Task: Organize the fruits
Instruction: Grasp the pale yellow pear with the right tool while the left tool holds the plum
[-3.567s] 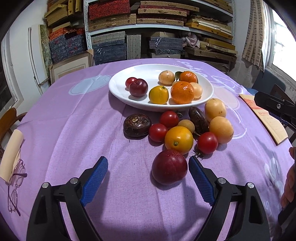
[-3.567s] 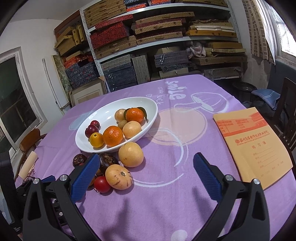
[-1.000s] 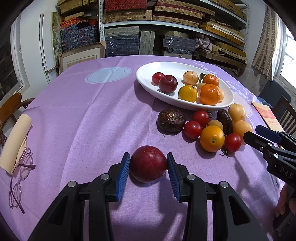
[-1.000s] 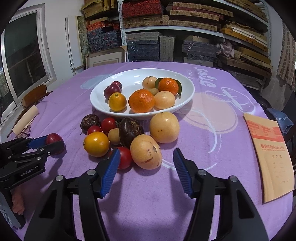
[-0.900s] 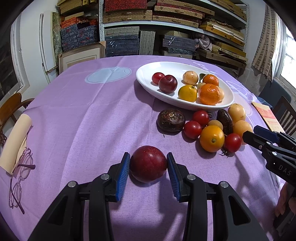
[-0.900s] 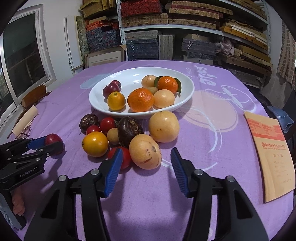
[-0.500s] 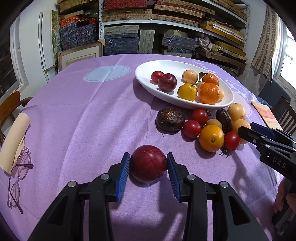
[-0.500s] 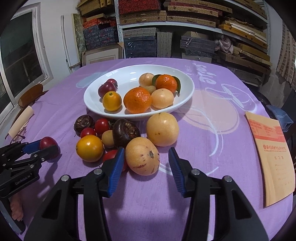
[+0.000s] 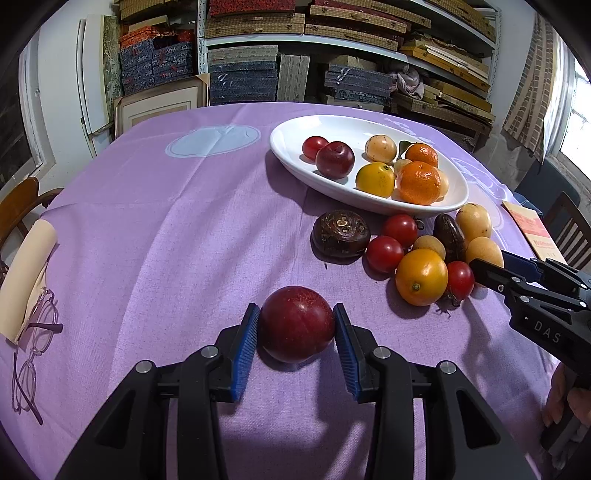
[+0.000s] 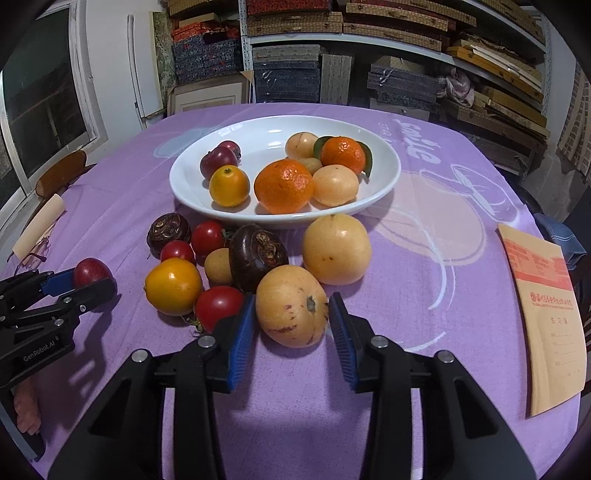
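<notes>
Left wrist view: left gripper [image 9: 295, 328] pinches the red plum [image 9: 296, 324]. Right gripper [image 10: 291, 314] brackets the yellow fruit [image 10: 291, 311] beside the bowl [image 10: 384, 184], contact unclear. Squeeze gently, lift straight, avoid nudging the tomato [image 10: 218, 306].

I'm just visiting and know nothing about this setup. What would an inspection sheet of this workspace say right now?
Surface: purple tablecloth with pale printed shapes, covering a table.
Job's things: white bowl holding plums, oranges and pale fruits; a loose fruit cluster lies in front of it, including two dark brown fruits and cherry tomatoes.
Clutter: eyeglasses, cream roll, orange booklet.
Grippers: left gripper clamps the dark red plum; right gripper has its pads at both sides of the speckled yellow fruit, grip unclear.
Cables: nothing seen.
Surroundings: shelves stacked with boxes, windows, wooden chairs.
</notes>
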A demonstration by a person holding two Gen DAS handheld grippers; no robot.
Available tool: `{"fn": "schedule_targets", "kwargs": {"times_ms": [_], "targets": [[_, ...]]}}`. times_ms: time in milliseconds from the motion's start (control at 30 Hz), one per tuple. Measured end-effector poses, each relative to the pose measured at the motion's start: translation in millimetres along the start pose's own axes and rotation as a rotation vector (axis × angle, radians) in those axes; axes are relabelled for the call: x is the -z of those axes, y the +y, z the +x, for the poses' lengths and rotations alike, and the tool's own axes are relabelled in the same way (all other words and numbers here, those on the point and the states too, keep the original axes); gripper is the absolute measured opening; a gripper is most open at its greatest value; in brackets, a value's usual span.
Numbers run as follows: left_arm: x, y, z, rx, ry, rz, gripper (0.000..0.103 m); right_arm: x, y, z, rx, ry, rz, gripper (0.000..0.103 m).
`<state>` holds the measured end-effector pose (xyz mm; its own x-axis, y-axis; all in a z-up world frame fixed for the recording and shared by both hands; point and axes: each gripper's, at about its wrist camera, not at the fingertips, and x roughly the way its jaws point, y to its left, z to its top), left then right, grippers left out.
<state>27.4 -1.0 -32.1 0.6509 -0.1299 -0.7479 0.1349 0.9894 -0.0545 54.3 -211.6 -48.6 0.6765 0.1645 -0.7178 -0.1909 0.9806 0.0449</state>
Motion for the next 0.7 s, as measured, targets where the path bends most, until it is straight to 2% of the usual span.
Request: {"fn": "schedule_targets", "kwargs": {"times_ms": [233,700], "targets": [[0,-1,0,0.002,-0.001,0.001,0.041,2,1,-9,0.008,-0.030,-0.001,0.032],[0,2,5,0.024,0.019,-0.010,0.041,3,-12,-4,0.016,0.006,0.029,0.031]]}}
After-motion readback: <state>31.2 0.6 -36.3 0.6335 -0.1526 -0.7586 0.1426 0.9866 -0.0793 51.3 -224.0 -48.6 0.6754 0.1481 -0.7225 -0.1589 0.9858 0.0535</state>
